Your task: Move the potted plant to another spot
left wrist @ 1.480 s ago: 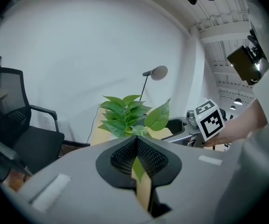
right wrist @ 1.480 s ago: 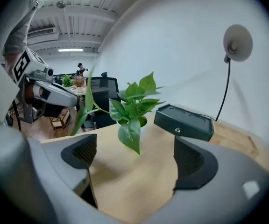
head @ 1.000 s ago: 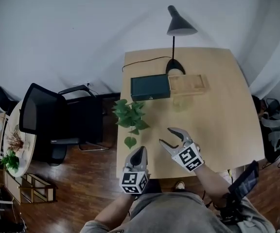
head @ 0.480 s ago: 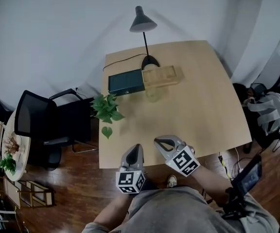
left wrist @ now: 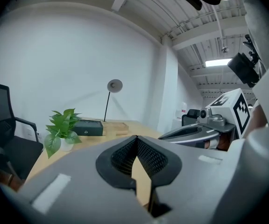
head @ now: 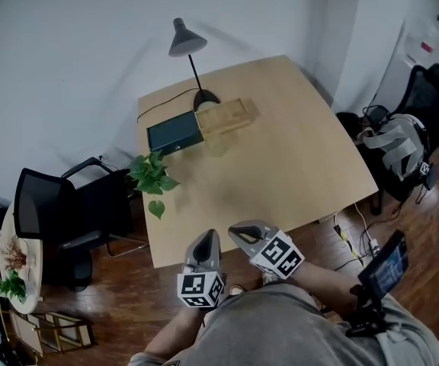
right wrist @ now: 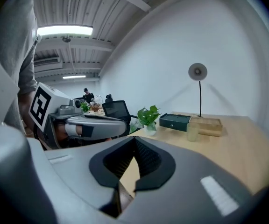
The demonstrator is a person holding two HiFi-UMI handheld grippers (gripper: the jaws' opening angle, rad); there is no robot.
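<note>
White walls and dark wood flooring frame a pale wooden counter, square with rounded corners, seen from above in the head view. The potted plant stands at the counter's left edge, near a flat dark green box, with one leaf hanging past the rim. Beside the box lies a shallow wooden tray, and a small pale cup stands just in front of it. A desk lamp with a thin stem and a cone shade rises behind them. A black mesh-backed chair sits off the counter's left side.

Both tools hang off the near edge, well apart from the plant. The left gripper has its jaws shut, tips meeting, with nothing between them. The right gripper likewise has its jaws pressed together and empty.

Only the gripper views show the ridged black pads lining the grey jaws, and a ribbed ceiling with strip lights overhead. The left gripper view alone shows the plant's small white pot under broad, glossy leaves. The head view alone takes in a grey bag on a second chair at the right.
</note>
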